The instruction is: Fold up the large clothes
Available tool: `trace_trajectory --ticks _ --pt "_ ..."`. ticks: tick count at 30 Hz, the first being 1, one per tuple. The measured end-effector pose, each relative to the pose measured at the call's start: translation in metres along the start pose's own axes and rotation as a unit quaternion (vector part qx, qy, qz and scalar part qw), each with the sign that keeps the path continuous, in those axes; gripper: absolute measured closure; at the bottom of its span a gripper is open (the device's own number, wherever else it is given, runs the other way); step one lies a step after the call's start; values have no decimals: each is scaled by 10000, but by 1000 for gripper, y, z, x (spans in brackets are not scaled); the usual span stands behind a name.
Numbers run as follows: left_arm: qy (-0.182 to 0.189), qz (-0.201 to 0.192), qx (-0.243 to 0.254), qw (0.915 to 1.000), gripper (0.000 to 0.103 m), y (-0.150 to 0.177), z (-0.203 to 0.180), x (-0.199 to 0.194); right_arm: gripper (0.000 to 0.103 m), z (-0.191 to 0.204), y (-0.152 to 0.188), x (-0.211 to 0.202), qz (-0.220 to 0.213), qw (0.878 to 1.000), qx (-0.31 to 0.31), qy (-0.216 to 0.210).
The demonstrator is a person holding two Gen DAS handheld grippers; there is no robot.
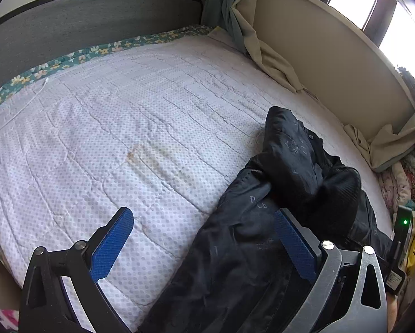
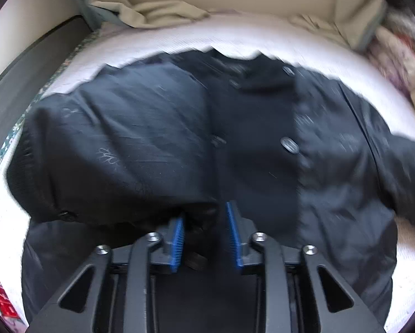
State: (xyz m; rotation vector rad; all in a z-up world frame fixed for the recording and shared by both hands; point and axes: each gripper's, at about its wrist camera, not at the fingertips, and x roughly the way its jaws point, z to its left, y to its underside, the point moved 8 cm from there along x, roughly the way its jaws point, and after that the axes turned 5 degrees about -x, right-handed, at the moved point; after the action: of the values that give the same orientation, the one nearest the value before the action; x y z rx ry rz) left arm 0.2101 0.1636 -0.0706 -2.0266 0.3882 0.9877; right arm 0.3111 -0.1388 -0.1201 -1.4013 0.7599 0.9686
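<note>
risking a lost fold on the black padded jacket (image 2: 179,127) near the bed (image 1: 124,111) edge.
left gripper (image 1: 204,236) spread wide, empty; right gripper (image 2: 204,222) parted over loose cloth, so slippery fabric may slide out.

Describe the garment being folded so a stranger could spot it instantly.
Start at the bed with the white dotted mattress pad and grey headboard. The black jacket lies crumpled on its window side. It is the only dark item there, with round buttons and faint pale lettering.
</note>
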Motion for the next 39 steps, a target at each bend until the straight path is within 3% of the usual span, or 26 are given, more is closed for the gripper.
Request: trace_trajectory --ticks 5,10,14,18,22,27,29,31,33,36,38,39 --pt "-35 -98 214 9997 0 -5 -17 0 66 -28 12 -26 -72 9988 -386 289" --pt "-330 -230 770 9962 0 -38 -50 6 65 -27 7 -69 -752 9947 -694 89" --pt "-557 -661 1098 9902 0 -79 -69 1 65 18 3 -84 -1125 9840 -1371 -162" --pt "-452 -805 1042 9903 0 -91 -70 4 64 61 9 -77 -1305 9692 -2089 86" --pt "-353 -403 640 9965 0 -92 -50 25 64 104 14 -73 -1525 9502 -2712 191" --pt "-251 -523 355 9977 0 -107 -40 17 64 161 20 -49 -1373 9364 -3226 -154" --pt "-253 -624 321 9972 0 -111 -37 11 60 180 22 -30 -1201 9353 -3318 -258" --pt "-216 -630 303 9973 0 -112 -35 9 31 192 22 -15 -1064 9354 -3361 -269" --pt "-179 -589 266 9978 0 -112 -33 10 19 198 21 -3 -1025 9337 -3424 -188" --pt "-122 -522 150 9984 0 -113 -30 12 19 203 18 13 -915 9320 -3507 85" --pt "-88 -495 88 9987 0 -113 -30 13 30 200 13 23 -845 9373 -3372 237" --pt "-69 -484 52 9988 0 -113 -30 14 42 198 11 25 -817 9399 -3304 282"
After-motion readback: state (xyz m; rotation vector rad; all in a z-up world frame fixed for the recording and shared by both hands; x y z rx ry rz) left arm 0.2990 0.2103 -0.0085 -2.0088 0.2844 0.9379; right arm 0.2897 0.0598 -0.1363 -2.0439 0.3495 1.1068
